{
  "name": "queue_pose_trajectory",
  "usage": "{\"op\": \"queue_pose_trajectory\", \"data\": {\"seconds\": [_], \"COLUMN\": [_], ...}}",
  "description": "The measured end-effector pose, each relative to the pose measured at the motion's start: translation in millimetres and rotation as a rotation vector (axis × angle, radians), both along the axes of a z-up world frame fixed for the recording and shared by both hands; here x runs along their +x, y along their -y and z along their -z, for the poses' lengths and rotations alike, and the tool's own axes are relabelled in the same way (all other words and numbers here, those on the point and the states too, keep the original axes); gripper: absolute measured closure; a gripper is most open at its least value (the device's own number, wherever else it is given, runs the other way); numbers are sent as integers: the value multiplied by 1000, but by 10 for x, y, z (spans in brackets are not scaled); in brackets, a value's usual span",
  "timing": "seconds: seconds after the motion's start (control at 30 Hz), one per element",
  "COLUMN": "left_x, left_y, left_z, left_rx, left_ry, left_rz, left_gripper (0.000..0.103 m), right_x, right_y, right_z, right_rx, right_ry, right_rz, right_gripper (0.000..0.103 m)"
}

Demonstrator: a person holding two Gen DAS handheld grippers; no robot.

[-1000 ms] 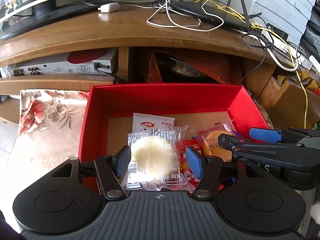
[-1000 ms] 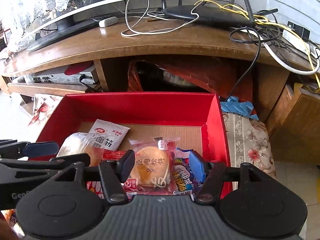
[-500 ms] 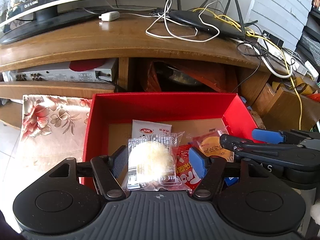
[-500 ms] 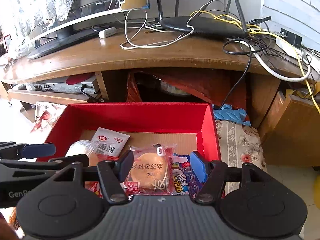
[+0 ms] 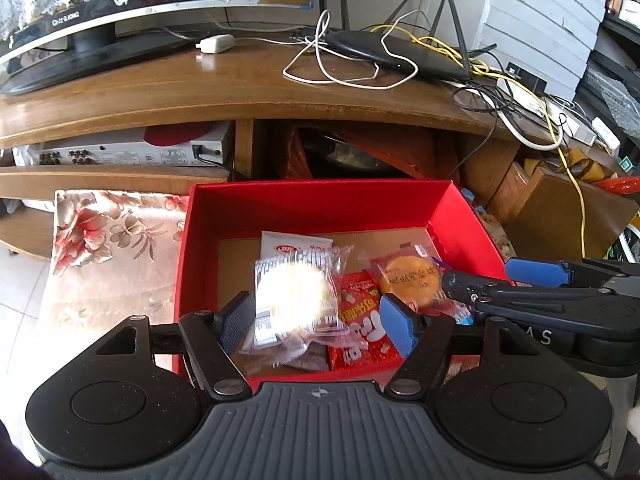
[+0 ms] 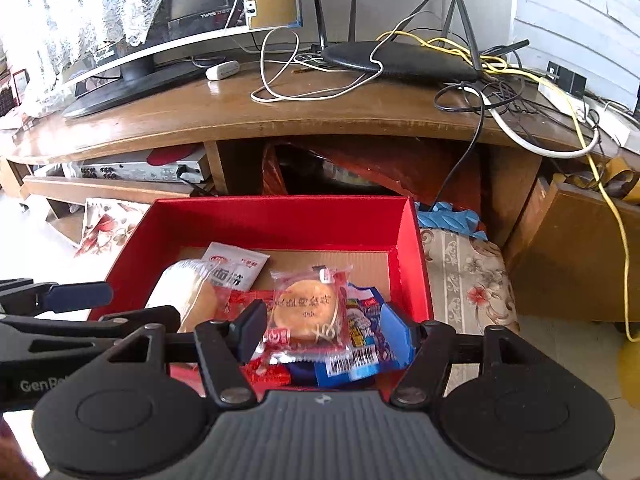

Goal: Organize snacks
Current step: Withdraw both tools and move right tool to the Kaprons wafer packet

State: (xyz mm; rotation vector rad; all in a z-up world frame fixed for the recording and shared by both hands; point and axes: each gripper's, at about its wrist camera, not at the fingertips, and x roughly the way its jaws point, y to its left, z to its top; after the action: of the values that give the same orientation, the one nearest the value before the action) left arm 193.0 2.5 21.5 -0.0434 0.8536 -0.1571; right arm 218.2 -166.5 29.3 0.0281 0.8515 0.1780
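Note:
A red box [image 5: 320, 204] holds several snack packets. In the left wrist view a white round cake in a clear packet [image 5: 294, 292] lies in the box below my left gripper [image 5: 316, 316]. Its jaws are opening, and the pads stand clear of the packet on both sides. Beside the cake lie a red packet [image 5: 360, 320] and a white sachet [image 5: 296, 244]. My right gripper [image 6: 324, 330] is open above an orange round pastry packet [image 6: 308, 308] and a blue packet [image 6: 360, 336], pressing neither. The box wall [image 6: 280, 216] stands behind them.
A wooden TV stand [image 5: 200, 92] rises just behind the box, with a TV [image 5: 100, 12], a router [image 5: 396, 56] and tangled cables [image 5: 520, 104] on top. A silver set-top box [image 5: 132, 152] sits on its shelf. Floral cloth [image 5: 108, 240] lies left of the box.
Both grippers have pulled back and up from the box, so more of the stand shows. The left jaws have widened around the cake packet, the right jaws slightly. The packets stay in the box.

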Motion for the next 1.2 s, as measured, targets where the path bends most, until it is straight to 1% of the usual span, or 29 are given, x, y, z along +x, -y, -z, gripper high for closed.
{"op": "queue_pose_trajectory", "data": {"seconds": [0.23, 0.73, 0.8, 0.87, 1.0, 1.2], "left_x": [-214, -624, -672, -714, -758, -738], "left_y": [-46, -112, -113, -115, -140, -165], "left_z": [-46, 28, 51, 80, 115, 160], "left_rx": [-11, -7, 0, 1, -2, 1], "left_ry": [2, -49, -57, -69, -81, -96], "left_rz": [11, 47, 55, 65, 78, 78], "left_gripper": [28, 29, 28, 25, 21, 20], "right_x": [-213, -622, -652, -663, -662, -605], "right_y": [-21, -42, -31, -41, -110, -174], "right_z": [-60, 62, 112, 162, 298, 558], "right_rx": [10, 49, 61, 59, 16, -43], "right_ry": [-4, -94, -118, -139, -174, -235], "right_rz": [-18, -56, -64, -73, -96, -116], "right_gripper": [47, 47, 47, 47, 45, 44]}}
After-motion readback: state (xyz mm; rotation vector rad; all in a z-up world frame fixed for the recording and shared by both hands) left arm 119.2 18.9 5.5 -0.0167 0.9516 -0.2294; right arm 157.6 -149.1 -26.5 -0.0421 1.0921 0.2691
